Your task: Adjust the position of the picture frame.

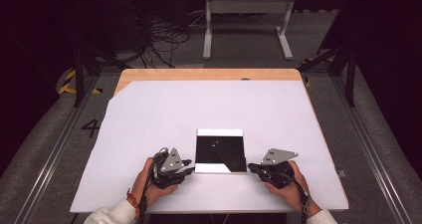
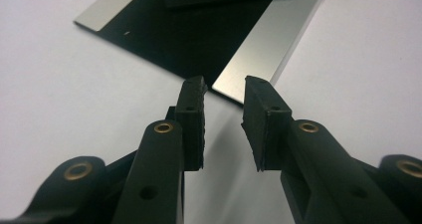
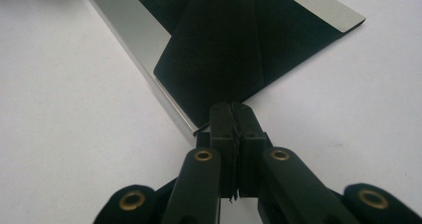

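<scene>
While the black sheet [image 1: 220, 153] lies low in the frame's middle on the bench [image 1: 149, 124], the right hand-held gripper [image 3: 232, 115] pinches its folded corner and the left hand-held gripper [image 2: 225, 90], jaws apart, waits beside it, so next likely comes carrying the fold over.

White sheet [image 1: 149, 134] over wooden table [image 1: 199, 74]; cables [image 1: 164, 40] on floor beyond.
</scene>
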Demonstrator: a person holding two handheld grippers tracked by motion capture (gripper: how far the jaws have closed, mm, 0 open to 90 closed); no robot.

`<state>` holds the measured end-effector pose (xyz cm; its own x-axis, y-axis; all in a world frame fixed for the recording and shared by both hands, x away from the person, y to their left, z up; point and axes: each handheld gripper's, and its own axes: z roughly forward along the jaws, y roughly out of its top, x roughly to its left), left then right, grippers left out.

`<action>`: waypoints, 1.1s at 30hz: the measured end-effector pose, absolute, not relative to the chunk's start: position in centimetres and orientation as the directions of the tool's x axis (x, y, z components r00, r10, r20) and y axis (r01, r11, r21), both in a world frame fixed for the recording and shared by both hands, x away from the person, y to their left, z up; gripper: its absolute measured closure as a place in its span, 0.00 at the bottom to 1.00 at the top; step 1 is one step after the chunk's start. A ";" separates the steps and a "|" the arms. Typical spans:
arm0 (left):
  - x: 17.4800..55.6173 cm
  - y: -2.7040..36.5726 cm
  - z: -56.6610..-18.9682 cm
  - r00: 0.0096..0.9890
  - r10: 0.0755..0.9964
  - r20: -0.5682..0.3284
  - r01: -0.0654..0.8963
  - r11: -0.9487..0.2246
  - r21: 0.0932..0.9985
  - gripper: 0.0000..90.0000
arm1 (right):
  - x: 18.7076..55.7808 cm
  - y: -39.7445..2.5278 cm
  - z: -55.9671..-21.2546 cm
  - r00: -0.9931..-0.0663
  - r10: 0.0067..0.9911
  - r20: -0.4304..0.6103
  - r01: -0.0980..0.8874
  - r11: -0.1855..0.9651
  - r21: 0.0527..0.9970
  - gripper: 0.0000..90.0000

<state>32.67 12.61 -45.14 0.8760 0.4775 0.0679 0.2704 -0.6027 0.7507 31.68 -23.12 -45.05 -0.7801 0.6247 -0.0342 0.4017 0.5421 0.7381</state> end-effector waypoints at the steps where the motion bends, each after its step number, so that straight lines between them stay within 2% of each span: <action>1: 32.6 13.0 -45.0 0.877 0.477 0.062 0.271 -0.596 0.756 0.79 | 31.7 -23.2 -45.0 -0.781 0.624 -0.036 0.400 0.544 0.738 0.99; 8: 31.4 15.7 -44.3 0.880 0.471 0.058 0.259 -0.579 0.773 0.75 | 31.6 -23.3 -44.4 -0.793 0.608 -0.037 0.390 0.554 0.735 0.98; 18: 30.5 19.1 -44.7 0.850 0.520 0.083 0.272 -0.568 0.776 0.69 | 30.9 -23.7 -44.4 -0.801 0.598 -0.027 0.396 0.564 0.725 0.98; 23: 29.8 20.0 -45.2 0.826 0.554 0.104 0.287 -0.573 0.768 0.63 | 30.5 -23.9 -44.4 -0.806 0.592 -0.021 0.399 0.568 0.720 0.97; 28: 29.6 20.9 -45.3 0.790 0.605 0.097 0.319 -0.541 0.778 0.52 | 30.5 -23.9 -44.3 -0.805 0.593 -0.020 0.400 0.568 0.719 0.96; 33: 29.3 21.1 -45.6 0.784 0.612 0.105 0.323 -0.547 0.773 0.48 | 30.5 -23.7 -44.3 -0.808 0.588 -0.025 0.396 0.575 0.716 0.95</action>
<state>29.35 21.13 -45.63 0.7839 0.6119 0.1051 0.3232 -0.5466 0.7725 30.50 -23.72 -44.28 -0.8085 0.5880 -0.0255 0.3956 0.5749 0.7162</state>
